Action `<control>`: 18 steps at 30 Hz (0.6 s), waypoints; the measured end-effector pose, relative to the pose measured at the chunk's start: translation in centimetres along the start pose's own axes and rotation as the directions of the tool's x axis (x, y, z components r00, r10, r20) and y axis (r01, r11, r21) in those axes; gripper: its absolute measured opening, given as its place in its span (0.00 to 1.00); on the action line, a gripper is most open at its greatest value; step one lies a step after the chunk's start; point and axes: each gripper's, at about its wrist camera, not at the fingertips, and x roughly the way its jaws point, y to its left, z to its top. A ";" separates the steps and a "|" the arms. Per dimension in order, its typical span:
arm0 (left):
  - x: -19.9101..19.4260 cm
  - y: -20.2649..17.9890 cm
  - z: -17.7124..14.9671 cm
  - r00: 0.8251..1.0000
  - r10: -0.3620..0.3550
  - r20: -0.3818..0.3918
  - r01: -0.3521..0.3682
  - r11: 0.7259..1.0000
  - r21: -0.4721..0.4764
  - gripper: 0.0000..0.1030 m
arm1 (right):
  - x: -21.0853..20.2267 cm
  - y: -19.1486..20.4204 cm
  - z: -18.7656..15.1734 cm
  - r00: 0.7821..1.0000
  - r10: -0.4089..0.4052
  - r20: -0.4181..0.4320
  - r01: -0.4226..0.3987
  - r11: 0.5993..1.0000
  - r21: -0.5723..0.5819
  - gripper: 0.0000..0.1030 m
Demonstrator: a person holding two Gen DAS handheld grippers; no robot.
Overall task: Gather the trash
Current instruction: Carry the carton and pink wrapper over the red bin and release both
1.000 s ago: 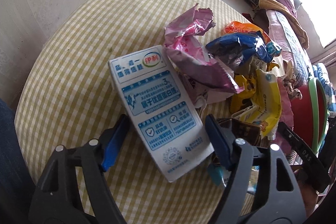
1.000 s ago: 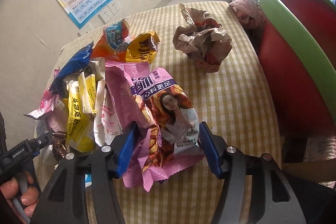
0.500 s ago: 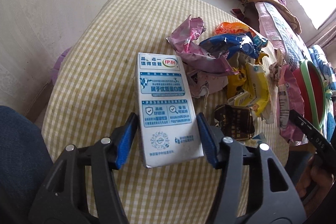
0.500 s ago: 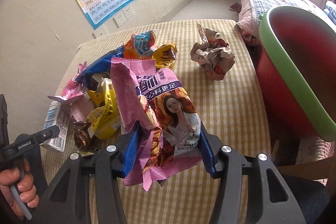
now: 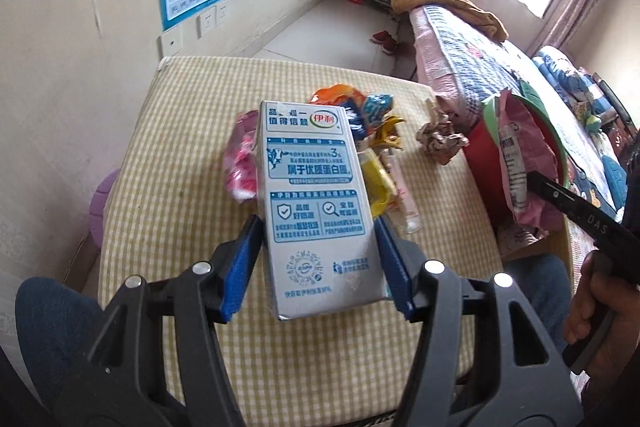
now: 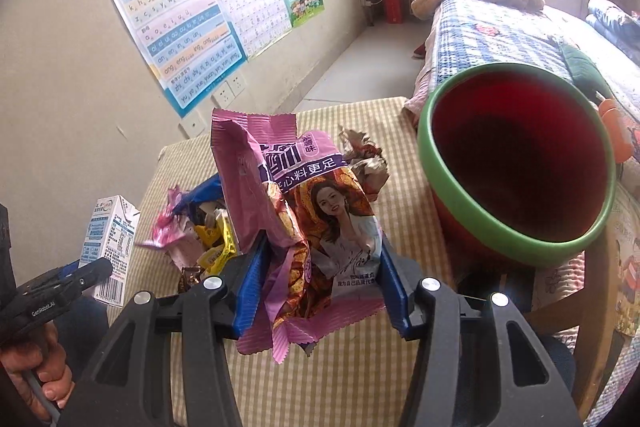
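milk carton (image 5: 316,211) lifted off the checked table (image 5: 168,211), now upright in left gripper (image 5: 316,259). Pink snack bag (image 6: 308,223) raised in right gripper (image 6: 320,287), closer to red bin (image 6: 516,163).

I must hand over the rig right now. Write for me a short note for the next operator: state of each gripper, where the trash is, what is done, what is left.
Left gripper: shut on the milk carton, held above the checked table.
Right gripper: shut on the pink snack bag, held up beside the red bin.
Bin: green rim, stands at the table's right edge; its inside looks dark, and no trash shows in it.
Done: both items gripped and off the table.
Left: drop the bag, then the carton, into the bin. The wrapper pile and the crumpled paper remain on the table.
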 end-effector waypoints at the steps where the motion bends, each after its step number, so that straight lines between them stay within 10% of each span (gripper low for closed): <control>1: 0.1 -1.0 0.6 1.000 -0.015 0.006 0.015 1.000 0.017 0.54 | -0.4 -0.5 0.4 1.000 -0.007 0.014 0.007 1.000 0.008 0.49; 12: 2.8 -13.3 7.0 0.972 -0.235 0.029 0.225 0.956 0.187 0.54 | -3.8 -9.8 4.1 0.983 -0.135 0.123 0.117 0.982 0.148 0.49; 18: 6.1 -19.1 9.4 0.918 -0.395 -0.040 0.395 0.895 0.210 0.54 | -3.7 -14.8 5.4 0.973 -0.203 0.113 0.178 0.964 0.196 0.49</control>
